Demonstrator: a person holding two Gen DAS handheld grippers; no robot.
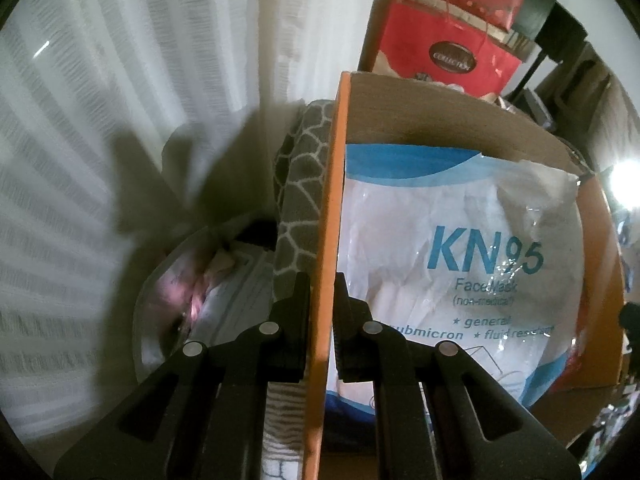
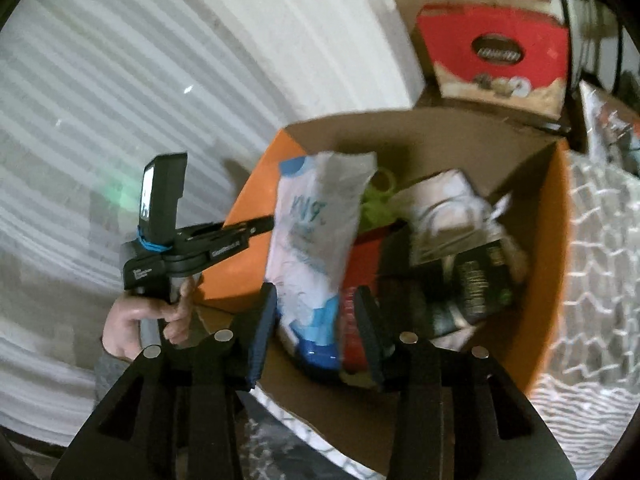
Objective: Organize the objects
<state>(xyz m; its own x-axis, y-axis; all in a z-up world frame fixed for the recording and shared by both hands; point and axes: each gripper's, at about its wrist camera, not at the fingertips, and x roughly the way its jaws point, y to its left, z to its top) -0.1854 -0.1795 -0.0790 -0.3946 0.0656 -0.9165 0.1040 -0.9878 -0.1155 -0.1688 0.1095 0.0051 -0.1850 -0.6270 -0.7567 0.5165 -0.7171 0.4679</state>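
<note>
Orange box wall point(image 1: 326, 240) between left gripper point(image 1: 320, 312) fingers

1. We see our left tool point(image 1: 320, 320) clamped on the orange wall of the cardboard box point(image 1: 330, 220).
2. A KN95 mask packet point(image 1: 448, 264) leans inside against that wall.
3. A grey patterned cloth point(image 1: 300, 200) lies just outside it.
4. Red gift boxes point(image 1: 444, 40) stand behind.

Mask pack point(image 1: 452, 248) inside box point(image 1: 334, 200), against its left wall
</note>
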